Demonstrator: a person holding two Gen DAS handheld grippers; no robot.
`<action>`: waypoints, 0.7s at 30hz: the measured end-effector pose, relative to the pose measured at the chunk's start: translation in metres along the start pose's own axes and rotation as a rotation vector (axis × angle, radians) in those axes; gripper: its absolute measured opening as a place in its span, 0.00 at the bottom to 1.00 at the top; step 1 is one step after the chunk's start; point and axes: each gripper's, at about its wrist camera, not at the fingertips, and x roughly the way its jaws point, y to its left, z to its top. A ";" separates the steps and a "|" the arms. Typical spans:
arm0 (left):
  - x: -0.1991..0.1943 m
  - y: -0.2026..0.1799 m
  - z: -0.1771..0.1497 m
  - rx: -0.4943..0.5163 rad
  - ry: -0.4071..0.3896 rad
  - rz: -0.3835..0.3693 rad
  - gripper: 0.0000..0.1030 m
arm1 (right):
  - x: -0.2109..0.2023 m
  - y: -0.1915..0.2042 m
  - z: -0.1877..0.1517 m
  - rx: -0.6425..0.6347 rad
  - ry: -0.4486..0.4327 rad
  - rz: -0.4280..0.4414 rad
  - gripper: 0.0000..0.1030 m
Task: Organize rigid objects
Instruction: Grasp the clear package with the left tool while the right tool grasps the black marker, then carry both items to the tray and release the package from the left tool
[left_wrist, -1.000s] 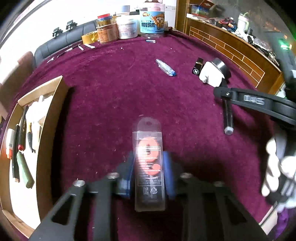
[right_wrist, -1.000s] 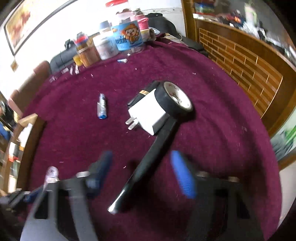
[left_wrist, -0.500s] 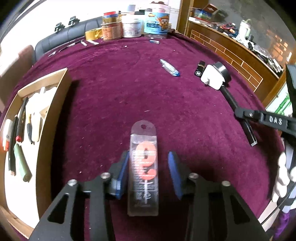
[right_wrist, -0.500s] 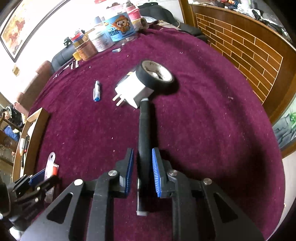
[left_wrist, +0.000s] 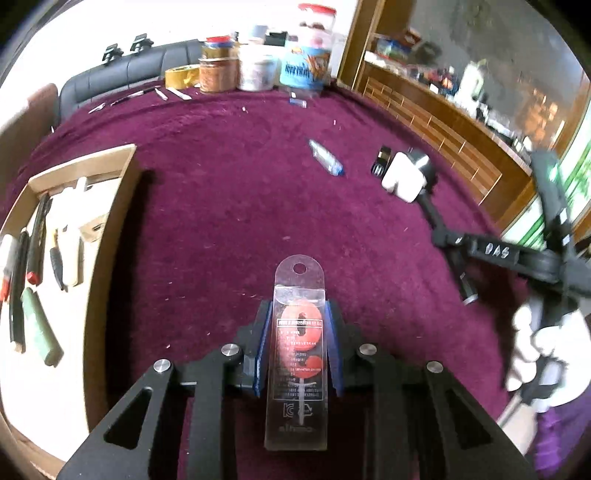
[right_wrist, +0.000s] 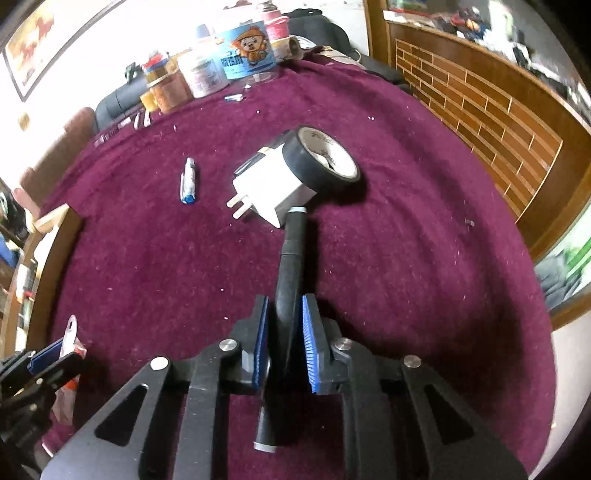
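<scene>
With both hands loaded for sorting, the left gripper (left_wrist: 297, 343) had just closed on the clear blister pack (left_wrist: 298, 354) near the wooden tray (left_wrist: 110, 221), while the right gripper (right_wrist: 284, 332) clamped the black pen (right_wrist: 288, 291) above the maroon cloth (right_wrist: 406, 277).

Left gripper (left_wrist: 297, 343): pitched steeply down, jaws just closed, blue pads pressed on both sides of a clear packet (left_wrist: 299, 354) that sticks out past the fingertips. Right gripper (right_wrist: 284, 343): pitched steeply down, jaws just closed, pads clamped on a black pen (right_wrist: 290, 280) running lengthwise between them. A white-gloved hand (left_wrist: 535, 354) is seen behind the right gripper.
</scene>
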 end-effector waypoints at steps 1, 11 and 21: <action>-0.004 0.002 0.000 -0.009 -0.007 -0.007 0.22 | -0.002 -0.003 -0.001 0.019 -0.002 0.024 0.13; -0.034 0.006 -0.006 -0.058 -0.052 -0.075 0.22 | -0.026 0.006 -0.015 0.080 -0.025 0.229 0.12; -0.070 0.033 -0.014 -0.107 -0.130 -0.059 0.22 | -0.050 0.064 -0.014 -0.009 -0.043 0.387 0.12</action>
